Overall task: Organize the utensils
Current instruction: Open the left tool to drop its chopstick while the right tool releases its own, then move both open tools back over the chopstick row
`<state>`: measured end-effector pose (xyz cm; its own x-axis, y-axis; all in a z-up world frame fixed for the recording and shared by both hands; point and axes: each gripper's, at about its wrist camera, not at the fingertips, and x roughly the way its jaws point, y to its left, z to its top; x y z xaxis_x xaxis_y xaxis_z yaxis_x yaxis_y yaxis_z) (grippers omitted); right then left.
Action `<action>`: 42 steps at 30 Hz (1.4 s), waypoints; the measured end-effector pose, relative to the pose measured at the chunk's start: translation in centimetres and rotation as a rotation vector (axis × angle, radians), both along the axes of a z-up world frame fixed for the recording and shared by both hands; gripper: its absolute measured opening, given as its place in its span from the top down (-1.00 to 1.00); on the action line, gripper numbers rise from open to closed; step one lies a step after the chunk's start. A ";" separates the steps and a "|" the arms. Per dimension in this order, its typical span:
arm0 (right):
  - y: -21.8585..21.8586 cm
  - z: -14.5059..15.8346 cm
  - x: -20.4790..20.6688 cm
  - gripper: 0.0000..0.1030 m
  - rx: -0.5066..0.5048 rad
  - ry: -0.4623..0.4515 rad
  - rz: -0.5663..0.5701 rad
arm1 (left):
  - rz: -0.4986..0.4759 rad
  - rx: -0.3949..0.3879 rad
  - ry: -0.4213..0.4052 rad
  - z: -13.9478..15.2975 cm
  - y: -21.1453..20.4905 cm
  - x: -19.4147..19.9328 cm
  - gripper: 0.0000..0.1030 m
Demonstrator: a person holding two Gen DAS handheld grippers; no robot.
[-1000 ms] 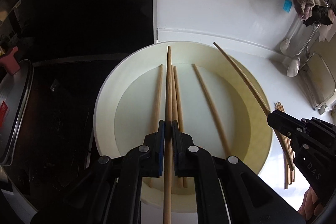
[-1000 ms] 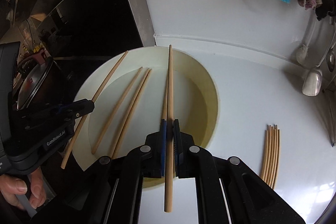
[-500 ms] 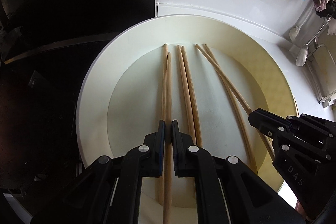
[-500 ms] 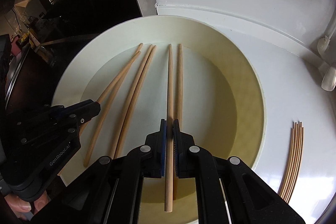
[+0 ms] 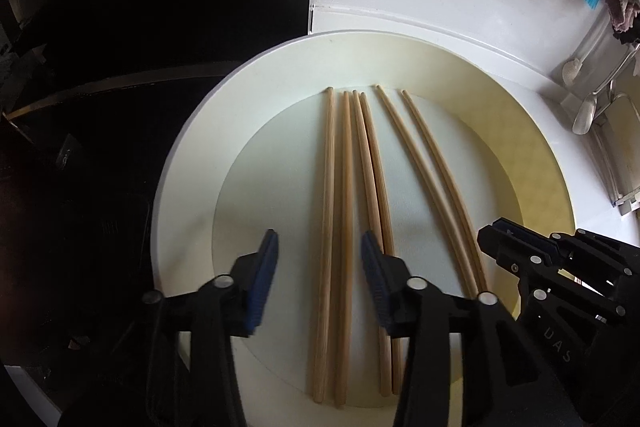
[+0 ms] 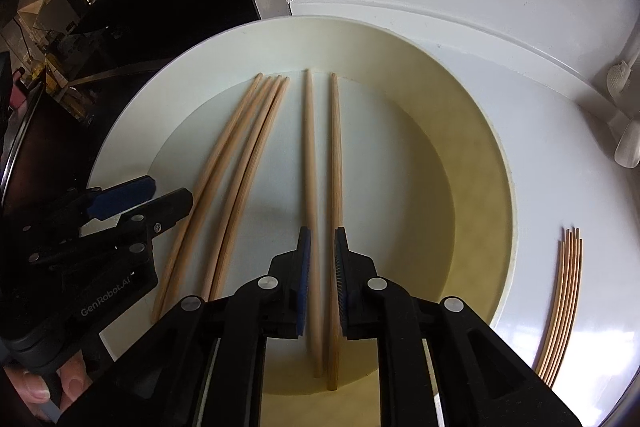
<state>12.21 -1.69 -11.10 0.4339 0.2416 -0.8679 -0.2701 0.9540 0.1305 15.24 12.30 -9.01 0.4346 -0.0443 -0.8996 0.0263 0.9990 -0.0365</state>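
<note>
A: Left gripper is over the cream basin, jaws spreading apart right now. Two chopsticks lie flat between and below its fingers, nothing pinching them.

B: And the right gripper?

A: Its jaws are parting too, only a narrow gap. Two more chopsticks run straight out ahead between the pads; I can't tell whether the pads touch them.

B: Anything else in the basin?

A: A second pair just right of the left gripper. Out on the white counter, well right of the right gripper, sits a bundle of thin sticks.
</note>
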 end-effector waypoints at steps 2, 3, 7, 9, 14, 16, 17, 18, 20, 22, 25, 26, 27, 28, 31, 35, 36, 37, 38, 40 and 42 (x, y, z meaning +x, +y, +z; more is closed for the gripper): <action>-0.3 0.6 -0.3 0.75 0.001 -0.023 0.000 | 0.018 0.000 -0.029 0.7 0.3 -0.3 -0.34; -0.5 0.9 -0.5 0.72 0.000 -0.033 -0.004 | 0.022 0.000 -0.040 1.1 0.4 -0.5 -0.38; -1.2 1.6 -1.4 0.52 0.015 -0.057 -0.022 | 0.028 0.013 -0.066 2.1 0.6 -1.2 -0.46; -1.4 1.9 -1.9 0.49 0.019 -0.064 -0.026 | 0.030 0.021 -0.071 2.5 0.6 -1.6 -0.55; -2.3 2.5 -3.8 0.31 0.018 -0.084 -0.037 | 0.038 0.024 -0.083 3.4 0.7 -2.9 -0.62; -2.9 2.7 -4.8 0.23 0.020 -0.089 -0.043 | 0.039 0.024 -0.086 3.7 0.9 -3.7 -0.62; -3.1 2.8 -5.3 0.20 0.019 -0.093 -0.046 | 0.034 0.026 -0.087 3.8 0.8 -4.1 -0.62; -3.3 2.9 -5.7 0.20 0.019 -0.096 -0.049 | 0.033 0.026 -0.088 4.0 0.7 -4.5 -0.62; -3.8 3.0 -6.6 0.18 0.020 -0.099 -0.052 | 0.032 0.027 -0.094 4.4 0.5 -5.3 -0.63; -4.3 3.2 -7.4 0.07 0.023 -0.102 -0.056 | 0.031 0.028 -0.100 4.8 0.2 -6.1 -0.63; -5.0 3.4 -8.5 0.03 0.029 -0.109 -0.060 | 0.032 0.035 -0.113 5.5 -0.4 -7.3 -0.66; -5.2 3.4 -8.8 0.02 0.030 -0.108 -0.060 | 0.033 0.037 -0.119 5.8 -0.6 -7.7 -0.70; -5.5 3.4 -9.1 0.02 0.032 -0.107 -0.059 | 0.034 0.037 -0.124 6.0 -0.9 -8.1 -0.71; -5.7 3.4 -9.3 0.00 0.034 -0.106 -0.059 | 0.035 0.037 -0.127 6.2 -1.1 -8.4 -0.72; -6.8 3.6 -10.5 -0.07 0.035 -0.117 -0.051 | 0.033 0.036 -0.133 6.7 -2.1 -9.3 -0.72; -8.5 4.1 -12.2 -0.19 0.025 -0.144 -0.044 | 0.018 0.039 -0.138 7.2 -4.2 -10.3 -0.72; -9.1 4.2 -12.7 -0.22 0.028 -0.150 -0.045 | 0.011 0.040 -0.140 7.3 -4.8 -10.6 -0.73; -9.7 4.3 -13.2 -0.24 0.032 -0.156 -0.047 | 0.005 0.040 -0.141 7.3 -5.5 -10.8 -0.74; -10.4 4.4 -13.7 -0.25 0.036 -0.161 -0.051 | -0.002 0.038 -0.143 7.3 -6.1 -11.0 -0.75; -11.7 4.4 -14.5 -0.25 0.034 -0.168 -0.061 | -0.015 0.037 -0.144 7.3 -7.4 -11.4 -0.76; -13.1 4.3 -15.2 -0.27 0.033 -0.169 -0.075 | -0.029 0.030 -0.144 7.2 -8.7 -12.0 -0.80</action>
<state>-2.99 -14.82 -6.82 0.5907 0.2299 -0.7735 -0.2188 0.9683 0.1207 3.28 3.60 -1.78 0.5579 -0.0324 -0.8293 0.0577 0.9983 -0.0002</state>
